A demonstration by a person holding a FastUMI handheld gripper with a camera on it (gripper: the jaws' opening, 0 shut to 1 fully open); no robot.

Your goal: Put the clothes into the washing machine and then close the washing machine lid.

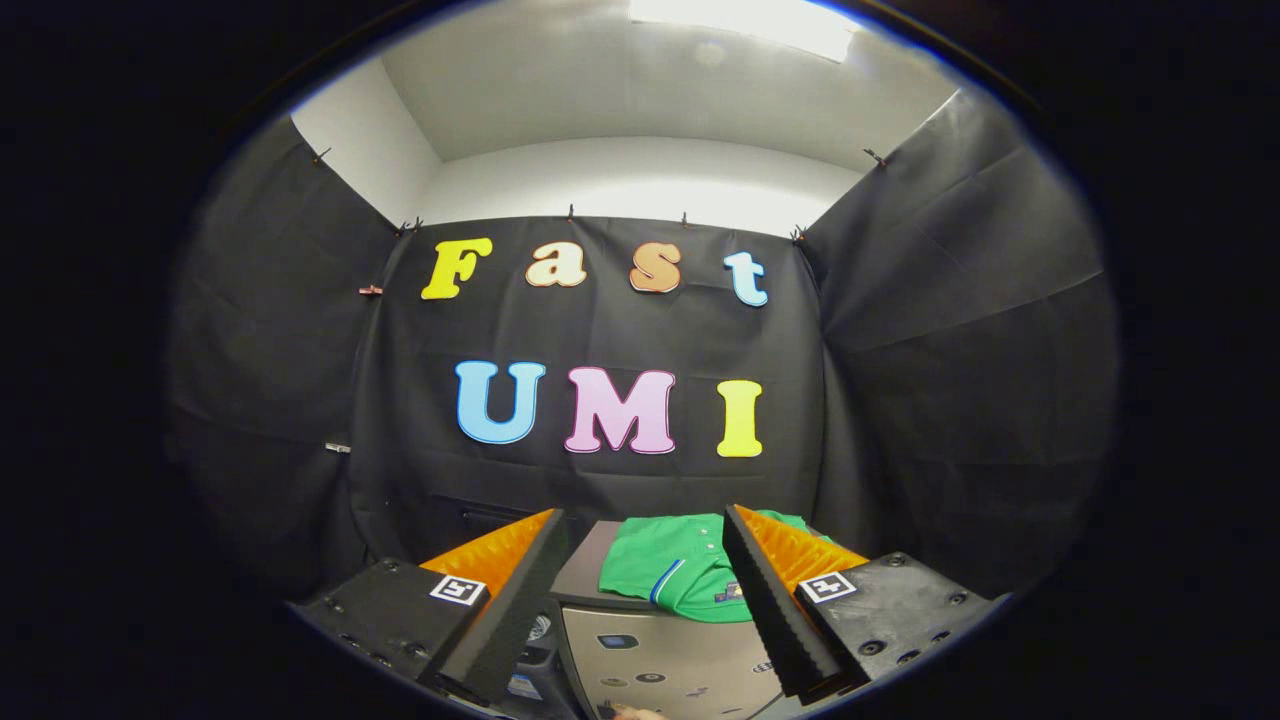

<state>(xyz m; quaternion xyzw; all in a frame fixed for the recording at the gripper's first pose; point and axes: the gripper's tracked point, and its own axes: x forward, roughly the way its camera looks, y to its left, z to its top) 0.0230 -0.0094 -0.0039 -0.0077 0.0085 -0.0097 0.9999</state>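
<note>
A green garment [676, 572] with a blue and white stripe lies folded on the dark flat top [586, 568] of the washing machine, just ahead of the fingers and partly behind the right one. The machine's silver front panel [660, 668] with small round markings shows below, between the fingers. My gripper [645, 522] is open, its fingers spread wide with nothing held, raised above and short of the garment. The machine's lid and opening are not clear to see from here.
Black cloth walls close the booth behind and on both sides. A dark part with a small label [527, 684] sits beside the machine's left side, under the left finger. A white ceiling with a bright light [745, 18] is overhead.
</note>
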